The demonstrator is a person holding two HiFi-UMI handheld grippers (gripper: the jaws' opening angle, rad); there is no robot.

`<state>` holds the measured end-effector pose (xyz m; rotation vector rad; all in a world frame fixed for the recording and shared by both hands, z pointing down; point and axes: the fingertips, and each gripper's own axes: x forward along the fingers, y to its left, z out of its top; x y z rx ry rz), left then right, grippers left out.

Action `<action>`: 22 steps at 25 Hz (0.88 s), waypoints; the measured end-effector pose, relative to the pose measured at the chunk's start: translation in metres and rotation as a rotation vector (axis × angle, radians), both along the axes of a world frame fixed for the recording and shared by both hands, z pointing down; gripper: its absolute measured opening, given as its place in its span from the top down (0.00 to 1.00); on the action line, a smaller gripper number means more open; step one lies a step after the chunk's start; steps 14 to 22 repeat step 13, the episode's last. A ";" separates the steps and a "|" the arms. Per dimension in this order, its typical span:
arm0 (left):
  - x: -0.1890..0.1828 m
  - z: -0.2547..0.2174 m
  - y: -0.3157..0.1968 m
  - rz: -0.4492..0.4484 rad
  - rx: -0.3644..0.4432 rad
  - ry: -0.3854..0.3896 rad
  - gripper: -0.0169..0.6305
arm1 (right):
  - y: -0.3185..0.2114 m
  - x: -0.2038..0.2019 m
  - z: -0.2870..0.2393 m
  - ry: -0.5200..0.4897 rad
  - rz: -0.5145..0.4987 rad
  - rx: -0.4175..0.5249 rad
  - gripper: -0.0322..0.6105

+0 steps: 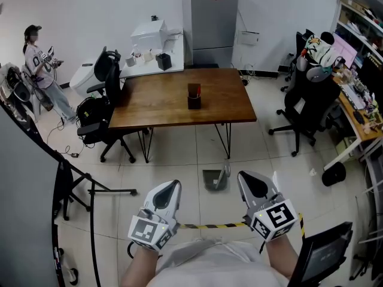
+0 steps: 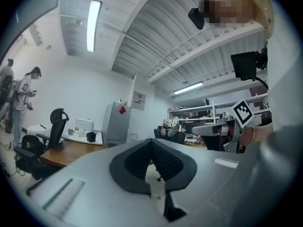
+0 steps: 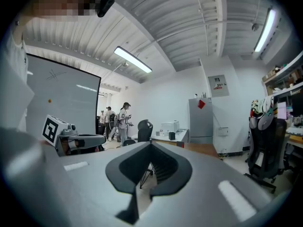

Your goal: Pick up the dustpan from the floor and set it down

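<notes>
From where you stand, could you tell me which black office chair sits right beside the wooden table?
The chair at the table's left end, as the head view shows it; the right-hand chair stands apart on open floor.

Tiled floor (image 1: 173,166): grey dustpan (image 1: 214,179) lies just off the wooden table's (image 1: 155,103) near edge. Dark box (image 1: 194,97) stands at tabletop centre.

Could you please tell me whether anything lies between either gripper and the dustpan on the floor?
Nothing visible does. The dustpan sits on the floor tile just short of the table legs. Only tile lies between it and the left gripper or the right gripper, both shut.
</notes>
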<state>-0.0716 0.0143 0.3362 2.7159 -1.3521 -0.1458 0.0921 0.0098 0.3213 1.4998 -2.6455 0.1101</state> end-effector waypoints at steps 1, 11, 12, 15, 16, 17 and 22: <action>0.000 0.002 0.000 0.000 -0.002 0.002 0.95 | 0.000 0.001 0.000 0.002 0.001 0.000 0.95; 0.009 0.000 -0.006 -0.002 0.003 -0.001 0.95 | -0.005 0.006 0.002 0.005 -0.005 0.004 0.95; 0.009 0.000 -0.006 -0.001 0.005 -0.001 0.95 | -0.005 0.006 0.002 0.007 -0.005 0.008 0.95; 0.010 0.000 -0.006 0.000 0.007 -0.001 0.95 | -0.006 0.007 0.001 0.009 -0.004 0.013 0.95; 0.010 0.000 -0.006 0.000 0.007 -0.001 0.95 | -0.006 0.007 0.001 0.009 -0.004 0.013 0.95; 0.010 0.000 -0.006 0.000 0.007 -0.001 0.95 | -0.006 0.007 0.001 0.009 -0.004 0.013 0.95; 0.010 0.000 -0.006 0.000 0.007 -0.001 0.95 | -0.006 0.007 0.001 0.009 -0.004 0.013 0.95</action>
